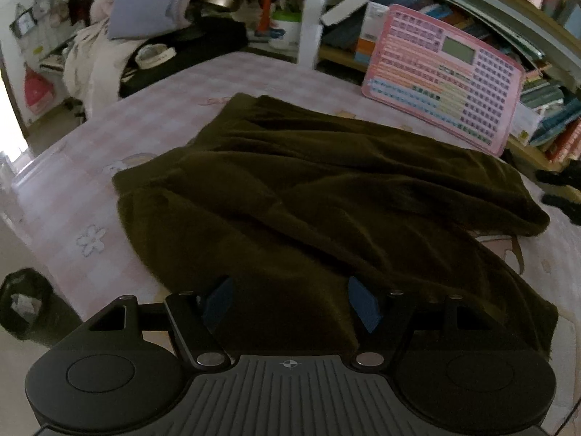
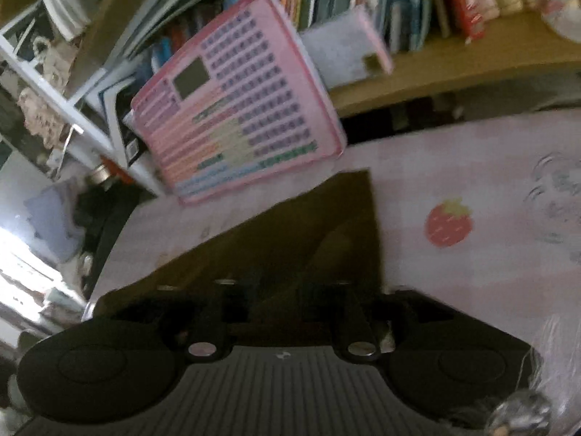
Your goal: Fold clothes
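Note:
A dark olive garment [image 1: 326,196] lies rumpled and partly folded on the pink checked bed sheet [image 1: 174,109]. My left gripper [image 1: 290,301] hovers over the garment's near edge. Its blue pads [image 1: 363,305] stand wide apart, open, with the cloth lying under them. At the right edge of this view, my right gripper [image 1: 561,189] shows its dark fingers apart, just off the garment's right end. In the blurred right wrist view, the right gripper [image 2: 279,290] sits over the garment [image 2: 308,232] near a squared corner. Its jaws are parted and no cloth is pinched.
A pink toy keyboard board [image 1: 446,83] [image 2: 236,109] leans on a bookshelf [image 1: 544,101] behind the bed. Clothes are piled at the back left [image 1: 94,58]. A black waste bin [image 1: 25,305] stands on the floor, lower left. The sheet has a strawberry print [image 2: 448,223].

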Demonstrator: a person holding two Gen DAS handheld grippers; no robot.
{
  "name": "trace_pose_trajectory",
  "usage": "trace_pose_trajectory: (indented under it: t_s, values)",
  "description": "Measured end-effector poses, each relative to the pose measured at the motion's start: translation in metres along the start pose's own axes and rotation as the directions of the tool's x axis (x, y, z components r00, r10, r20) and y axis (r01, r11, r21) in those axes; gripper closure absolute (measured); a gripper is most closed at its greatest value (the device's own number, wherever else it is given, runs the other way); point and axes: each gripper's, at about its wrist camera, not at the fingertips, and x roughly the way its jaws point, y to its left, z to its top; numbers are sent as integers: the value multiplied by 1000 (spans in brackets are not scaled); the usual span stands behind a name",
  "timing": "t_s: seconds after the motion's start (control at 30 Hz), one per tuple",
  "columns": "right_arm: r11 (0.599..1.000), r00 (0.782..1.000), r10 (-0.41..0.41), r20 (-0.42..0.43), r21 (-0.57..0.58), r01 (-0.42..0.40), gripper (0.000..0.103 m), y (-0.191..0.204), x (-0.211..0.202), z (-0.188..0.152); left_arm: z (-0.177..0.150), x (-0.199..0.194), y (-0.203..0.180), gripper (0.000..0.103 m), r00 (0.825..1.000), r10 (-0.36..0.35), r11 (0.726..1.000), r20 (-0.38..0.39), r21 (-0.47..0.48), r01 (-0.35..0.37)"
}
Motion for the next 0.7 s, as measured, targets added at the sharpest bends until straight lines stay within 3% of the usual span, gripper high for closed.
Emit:
trace_pose_trajectory:
  t_s: [0.07,0.23,0.33,0.53,0.6,0.7]
  values:
    - [1000,999,-30,20,-4,30,55,-8,-9,-1,-1,1,4,31,1000,6,1000,-6,-18,-6]
    - [997,995,-83,-52,1,83,57,-32,-7,-10,0,7,-3,31,999,-16,1000,-29,5,16]
    - [997,998,-55,-41,60,58,93,-38,0,-13,1,6,-10,31,999,-28,999,-22,43,28]
    - [990,994,110,27,84,-112,94,-7,14,5,0,5,-7,31,1000,-11,999,-22,31,12]
    - [993,993,112,-29,50,-110,94,2,27,9,1,5,-6,31,1000,-7,1000,-21,23,7]
    - [994,987,109,-115,13,-108,81,9,45,12,0,6,-5,31,1000,-3,1000,-23,17,3]
